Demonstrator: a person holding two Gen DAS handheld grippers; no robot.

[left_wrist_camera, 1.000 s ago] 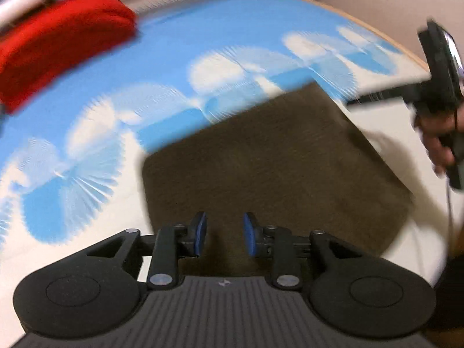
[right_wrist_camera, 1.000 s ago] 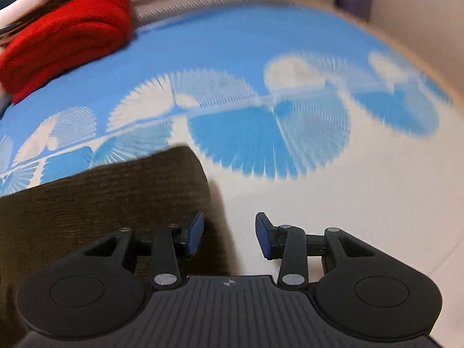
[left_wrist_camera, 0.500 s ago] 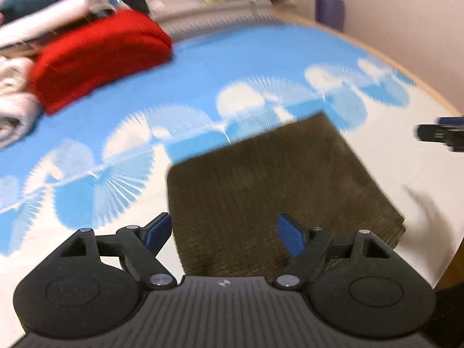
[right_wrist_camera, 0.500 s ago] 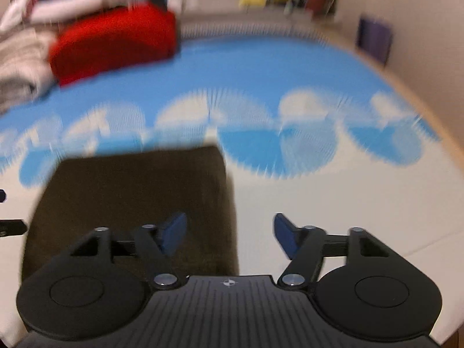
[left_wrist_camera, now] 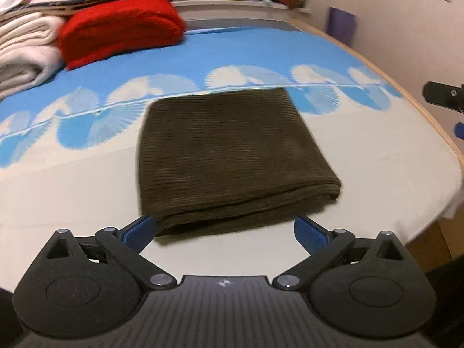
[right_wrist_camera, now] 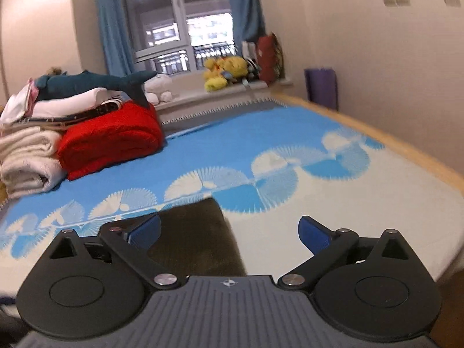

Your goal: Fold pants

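The dark olive ribbed pants (left_wrist_camera: 229,150) lie folded into a flat rectangle on the bed with the blue and white sheet (left_wrist_camera: 249,52). My left gripper (left_wrist_camera: 223,232) is open and empty, just short of the pants' near folded edge. My right gripper (right_wrist_camera: 229,232) is open and empty, raised above the bed; the pants' right corner (right_wrist_camera: 200,226) shows between its fingers. Part of the right gripper (left_wrist_camera: 443,95) shows at the right edge of the left wrist view.
A red folded blanket (right_wrist_camera: 113,139) and a stack of white linens (right_wrist_camera: 26,162) with a plush shark (right_wrist_camera: 92,82) sit at the far left of the bed. A windowsill with yellow plush toys (right_wrist_camera: 224,71) is behind. The bed's wooden edge (right_wrist_camera: 406,148) runs along the right.
Both grippers have opened wide and pulled back from the pants, rising away from the bed. The pants stay folded and flat.
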